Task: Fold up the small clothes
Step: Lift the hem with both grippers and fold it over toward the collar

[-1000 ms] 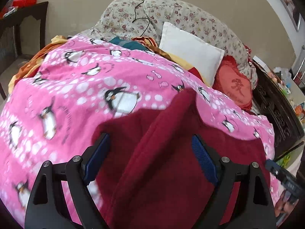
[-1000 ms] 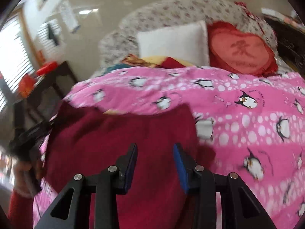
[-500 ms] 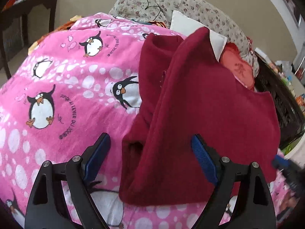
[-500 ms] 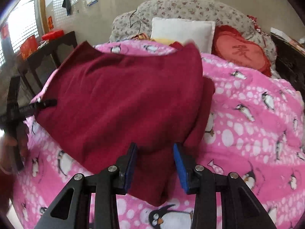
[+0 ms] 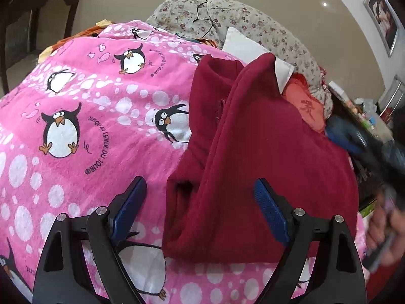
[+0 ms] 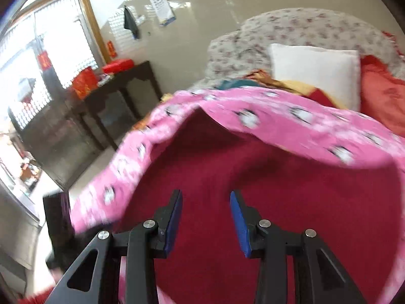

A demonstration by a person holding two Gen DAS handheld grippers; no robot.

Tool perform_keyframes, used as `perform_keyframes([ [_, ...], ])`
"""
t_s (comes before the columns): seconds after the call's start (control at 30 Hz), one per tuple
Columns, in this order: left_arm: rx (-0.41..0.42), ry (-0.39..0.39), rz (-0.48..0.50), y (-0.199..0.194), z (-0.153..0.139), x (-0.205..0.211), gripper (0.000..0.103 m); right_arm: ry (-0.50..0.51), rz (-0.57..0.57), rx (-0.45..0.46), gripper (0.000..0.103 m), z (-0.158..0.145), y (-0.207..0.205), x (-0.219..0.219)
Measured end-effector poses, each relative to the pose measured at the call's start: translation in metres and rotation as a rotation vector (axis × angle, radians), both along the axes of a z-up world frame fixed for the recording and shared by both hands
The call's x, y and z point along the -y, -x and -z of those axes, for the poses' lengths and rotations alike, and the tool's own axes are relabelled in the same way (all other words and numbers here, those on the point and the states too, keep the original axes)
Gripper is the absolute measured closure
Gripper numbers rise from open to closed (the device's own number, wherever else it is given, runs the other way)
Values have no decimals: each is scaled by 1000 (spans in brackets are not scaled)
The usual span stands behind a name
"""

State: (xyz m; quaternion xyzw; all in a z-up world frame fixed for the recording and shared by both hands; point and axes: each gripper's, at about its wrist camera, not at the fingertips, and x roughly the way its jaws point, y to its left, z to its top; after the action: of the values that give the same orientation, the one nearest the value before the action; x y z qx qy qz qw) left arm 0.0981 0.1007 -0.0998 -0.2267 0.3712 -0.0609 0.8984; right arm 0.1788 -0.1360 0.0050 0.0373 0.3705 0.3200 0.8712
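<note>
A dark red fleece garment [image 5: 265, 157] lies folded on the pink penguin blanket [image 5: 83, 106], with a raised fold ridge running up its middle. My left gripper [image 5: 202, 212] is open and empty, its blue pads straddling the garment's near left edge. In the right wrist view the same garment [image 6: 291, 202] fills the lower frame, blurred. My right gripper [image 6: 205, 220] hovers over it, open and empty. The right hand and its gripper show as a blur at the right edge of the left wrist view [image 5: 384, 228].
A white pillow [image 6: 316, 73], a red heart cushion [image 5: 306, 109] and a floral quilt [image 5: 243, 22] lie at the bed head. A dark wooden side table [image 6: 119, 93] stands left of the bed. A dark carved cabinet [image 5: 364, 172] stands on the right.
The right gripper has swung left and low over the garment and its jaws have widened. The left gripper has pulled back slightly, still open. The garment stays folded on the blanket.
</note>
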Motion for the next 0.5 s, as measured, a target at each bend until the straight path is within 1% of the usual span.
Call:
perform_keyframes([
  [0.07,6,25,6,0,1,-3,16,26,-15,18,66,0,-20,-30],
  [0.13,10,40,16,-1,2,-5,16,62,-27,29,69,3,-36,-56],
  [0.2,11,43,23,-2,1,-5,16,113,-32,20,71,13,-53,-80],
  [0.27,13,54,24,-3,2,-6,15,182,-30,-24,72,31,-69,-100],
  [0.3,13,58,23,-3,2,-7,15,207,-28,-23,72,39,-74,-107],
  [0.33,13,62,24,-4,2,-8,15,206,-24,-6,72,39,-76,-110],
  [0.37,14,65,25,-5,2,-8,15,195,-23,-12,71,37,-76,-109],
  [0.43,16,75,26,-5,2,-10,15,153,-18,-48,71,32,-75,-100],
  [0.5,16,73,27,-5,2,-9,15,88,-14,-97,71,24,-71,-87],
])
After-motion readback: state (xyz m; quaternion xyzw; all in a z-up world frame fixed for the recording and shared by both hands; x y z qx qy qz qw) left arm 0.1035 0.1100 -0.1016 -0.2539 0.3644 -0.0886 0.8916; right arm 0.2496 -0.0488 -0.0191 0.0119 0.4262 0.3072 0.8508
